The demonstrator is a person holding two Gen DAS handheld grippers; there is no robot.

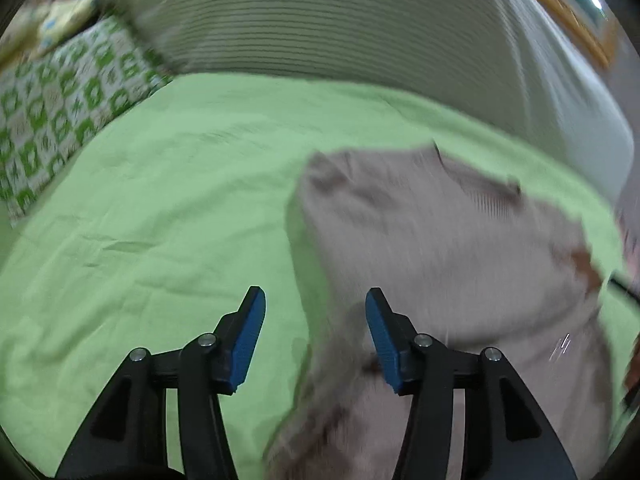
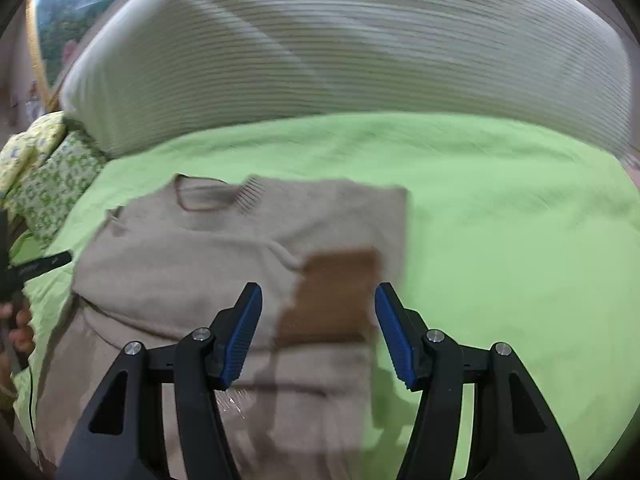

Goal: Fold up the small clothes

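A small beige knit sweater (image 2: 224,248) lies on the light green sheet (image 2: 500,220), neck opening at the far side, its sleeves folded in over the body. A brown sleeve cuff (image 2: 336,296) rests on top of it. My right gripper (image 2: 318,304) hovers open above that cuff, blue pads apart and holding nothing. In the left wrist view the same sweater (image 1: 440,248) fills the right half, blurred. My left gripper (image 1: 316,308) hangs open over the sweater's left edge, nothing between its pads.
A grey-white striped cushion (image 2: 340,52) backs the sheet. A green-and-white patterned pillow (image 1: 64,104) lies at the far left. The other gripper's black body and a hand (image 2: 20,320) show at the left edge of the right wrist view.
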